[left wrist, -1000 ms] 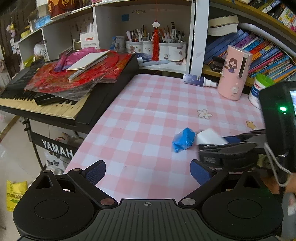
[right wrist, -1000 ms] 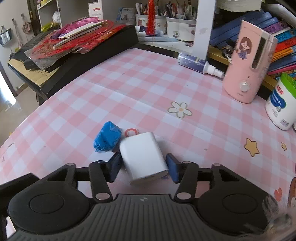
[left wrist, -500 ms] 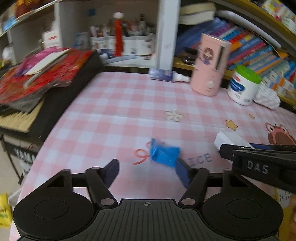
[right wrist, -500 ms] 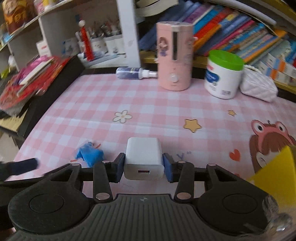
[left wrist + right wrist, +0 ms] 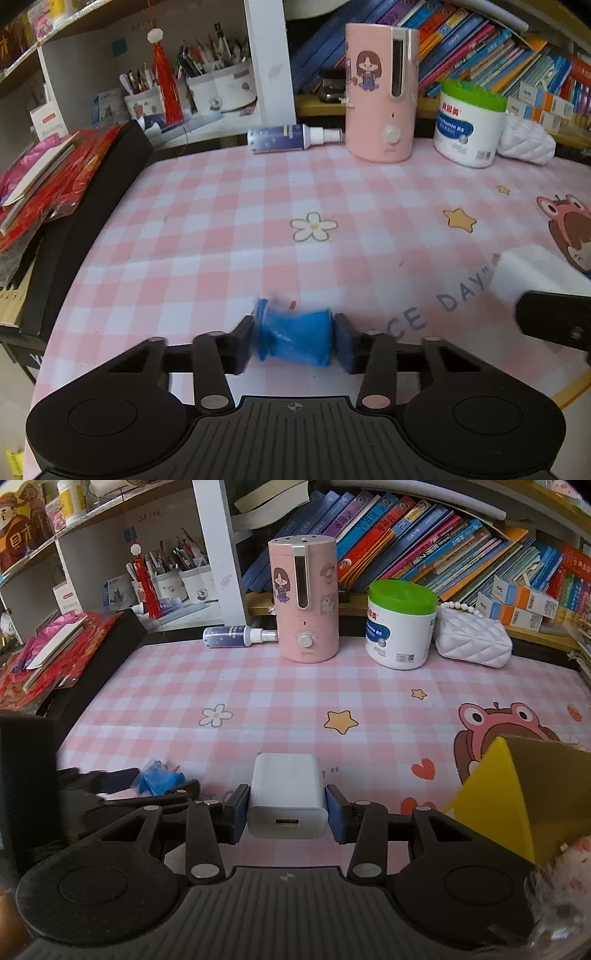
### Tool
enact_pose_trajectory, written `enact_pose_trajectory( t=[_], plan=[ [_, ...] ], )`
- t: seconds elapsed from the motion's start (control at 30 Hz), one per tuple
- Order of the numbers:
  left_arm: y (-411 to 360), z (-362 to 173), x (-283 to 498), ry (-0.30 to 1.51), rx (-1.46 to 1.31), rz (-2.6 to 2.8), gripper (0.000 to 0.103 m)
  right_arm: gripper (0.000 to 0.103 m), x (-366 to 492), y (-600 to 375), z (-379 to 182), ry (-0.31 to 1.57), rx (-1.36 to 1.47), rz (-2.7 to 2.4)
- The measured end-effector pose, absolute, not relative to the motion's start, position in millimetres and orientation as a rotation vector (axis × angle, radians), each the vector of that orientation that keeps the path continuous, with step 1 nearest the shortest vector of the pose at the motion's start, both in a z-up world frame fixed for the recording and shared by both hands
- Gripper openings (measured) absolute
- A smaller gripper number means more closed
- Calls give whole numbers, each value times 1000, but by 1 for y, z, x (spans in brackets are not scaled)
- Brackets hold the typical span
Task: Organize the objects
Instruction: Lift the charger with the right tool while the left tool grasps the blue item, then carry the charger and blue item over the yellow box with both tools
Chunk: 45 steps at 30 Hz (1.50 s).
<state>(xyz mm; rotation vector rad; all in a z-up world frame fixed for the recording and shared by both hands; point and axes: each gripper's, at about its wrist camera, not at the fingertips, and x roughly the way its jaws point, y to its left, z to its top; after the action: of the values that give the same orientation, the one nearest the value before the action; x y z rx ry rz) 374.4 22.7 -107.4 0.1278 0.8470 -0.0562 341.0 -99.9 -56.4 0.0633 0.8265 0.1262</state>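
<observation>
Pink-checked tablecloth (image 5: 258, 686) covers the desk, with both grippers low over its near edge.

Risks, largest first:
- Yellow box (image 5: 517, 805) at 3 o'clock in the right wrist view, cardboard-brown inside. Probably the drop-off, though that is a guess. One corner points toward the right gripper (image 5: 286, 805), so a sideways swing could clip it and shove the box.
- Right gripper's jaws are clamped on a white USB charger (image 5: 286, 790), port facing the camera. Its smooth plastic sides sit on narrow pads, so a jolt could twist it loose.
- Left gripper (image 5: 293, 338) has its jaws pinched on a crumpled blue wrapper (image 5: 291, 338) near 6 o'clock. Soft and squashed, it may slide out. Motion blur hides whether it is off the cloth.
- The two tools are near each other, the charger showing at 3 o'clock in the left view. Crossing paths could knock one load free.

Containers:
- Yellow box: contents hidden from here.
- Pink humidifier (image 5: 304, 598) at 12 o'clock; its contents can't be told.
- Green-lidded white tub (image 5: 400, 627) beside it, closed.
- White pen pots (image 5: 218, 86) on the shelf at 11 o'clock, packed with pens.
</observation>
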Motion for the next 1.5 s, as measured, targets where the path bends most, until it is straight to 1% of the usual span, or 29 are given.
enact_pose_trajectory(
  t=[0.1,0.23,0.43,0.7,1.1,1.5],
  plan=[
    [26,-101,367,846,123,-22,41,41,332,-100,-53,816,49,128],
    [36,-78,341,802,82,-29,41,41,318,-101,-49,809,35,137],
    [53,-42,283,753,23,-26,41,41,289,-95,-46,799,2,159],
    [81,-23,210,733,-68,7,41,41,243,-83,-41,791,-8,189],
    [100,-20,128,707,-79,-5,41,41,170,-68,-36,788,-1,174],
    [113,-23,43,720,-54,-31,41,41,76,-43,-41,801,-3,180]
  ],
)
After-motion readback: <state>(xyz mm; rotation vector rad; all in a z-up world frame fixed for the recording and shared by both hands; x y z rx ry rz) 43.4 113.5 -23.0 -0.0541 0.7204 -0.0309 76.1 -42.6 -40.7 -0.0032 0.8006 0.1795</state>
